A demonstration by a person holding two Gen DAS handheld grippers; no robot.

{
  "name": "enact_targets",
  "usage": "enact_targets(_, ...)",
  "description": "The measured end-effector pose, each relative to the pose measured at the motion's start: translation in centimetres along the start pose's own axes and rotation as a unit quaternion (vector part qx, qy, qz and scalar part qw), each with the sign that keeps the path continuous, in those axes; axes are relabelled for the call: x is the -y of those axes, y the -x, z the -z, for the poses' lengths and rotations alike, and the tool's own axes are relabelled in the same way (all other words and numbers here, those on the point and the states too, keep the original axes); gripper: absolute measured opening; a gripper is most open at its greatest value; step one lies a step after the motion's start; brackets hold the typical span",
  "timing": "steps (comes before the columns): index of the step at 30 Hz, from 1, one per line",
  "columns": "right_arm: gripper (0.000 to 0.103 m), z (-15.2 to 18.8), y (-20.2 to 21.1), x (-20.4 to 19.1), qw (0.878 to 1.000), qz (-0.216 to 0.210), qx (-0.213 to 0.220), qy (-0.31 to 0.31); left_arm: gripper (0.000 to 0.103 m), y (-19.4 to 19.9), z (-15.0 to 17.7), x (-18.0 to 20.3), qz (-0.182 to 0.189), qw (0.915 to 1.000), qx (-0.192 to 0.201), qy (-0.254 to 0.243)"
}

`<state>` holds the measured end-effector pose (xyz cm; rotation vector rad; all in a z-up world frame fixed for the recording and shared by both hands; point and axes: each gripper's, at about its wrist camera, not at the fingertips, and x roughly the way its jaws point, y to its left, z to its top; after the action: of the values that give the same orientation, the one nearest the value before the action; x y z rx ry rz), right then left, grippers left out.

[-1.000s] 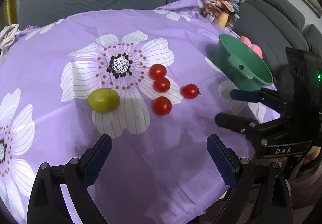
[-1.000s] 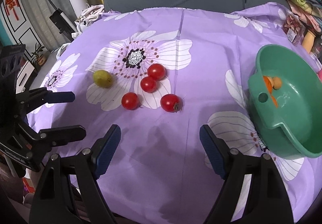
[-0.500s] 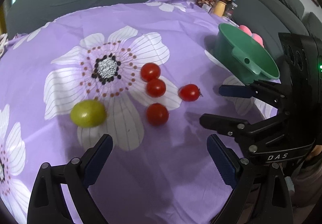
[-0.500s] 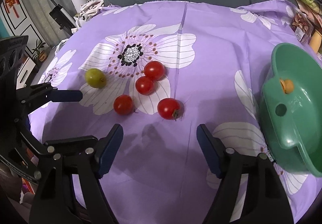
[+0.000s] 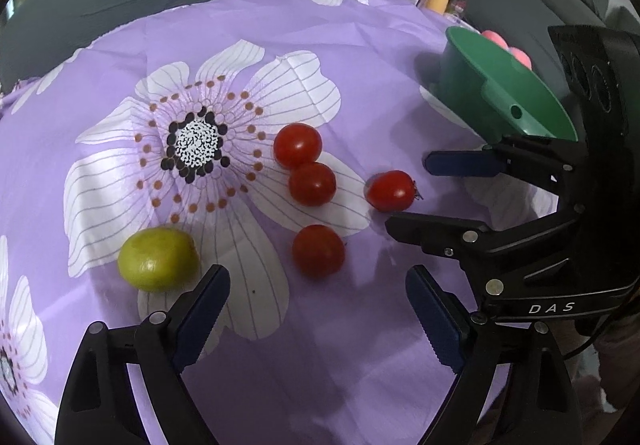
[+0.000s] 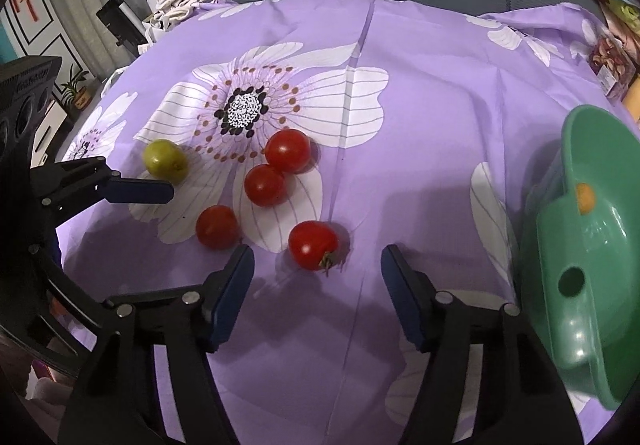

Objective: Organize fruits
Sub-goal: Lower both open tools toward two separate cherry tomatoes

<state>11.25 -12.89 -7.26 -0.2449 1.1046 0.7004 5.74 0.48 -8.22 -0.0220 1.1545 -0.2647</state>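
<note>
So we're closing in on the tomatoes, both grippers dropped lower than a second ago.

Nearest us, our right gripper (image 6: 318, 295) has just been narrowing its jaws, still parted with nothing between them, and the stemmed tomato (image 6: 313, 245) sits just ahead of the gap, so that looks like our first pick. Our left gripper (image 5: 318, 319) has eased in slightly but is spread wide and empty, near the green fruit (image 5: 159, 264). Farther in, three more smooth, glossy round tomatoes (image 6: 265, 184) cluster mid-cloth on the crinkly purple floral tablecloth (image 6: 440, 93). The green plastic bowl (image 6: 592, 309) waits at the cloth's right edge.
</note>
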Motion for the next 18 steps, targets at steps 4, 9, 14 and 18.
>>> enact_targets(4, 0.064, -0.2, -0.7, 0.7, 1.0, -0.003, -0.008, -0.009, 0.09, -0.6, -0.4, -0.1, -0.002, 1.0, -0.007, 0.001)
enact_targets(9, 0.06, -0.4, -1.2, 0.9, 1.0, -0.004, -0.013, -0.007, 0.089, -1.2, -0.6, -0.2, -0.005, 0.9999, -0.013, 0.0)
enact_targets(14, 0.057, -0.8, -1.5, 0.8, 1.0, -0.006, -0.015, 0.0, 0.081, -1.5, -0.8, 0.1, -0.014, 0.9997, -0.014, -0.01)
enact_targets(18, 0.056, -1.0, -1.6, 0.8, 1.0, -0.007, -0.014, 0.001, 0.079, -1.5, -0.9, 0.0, -0.015, 0.9997, -0.013, -0.012)
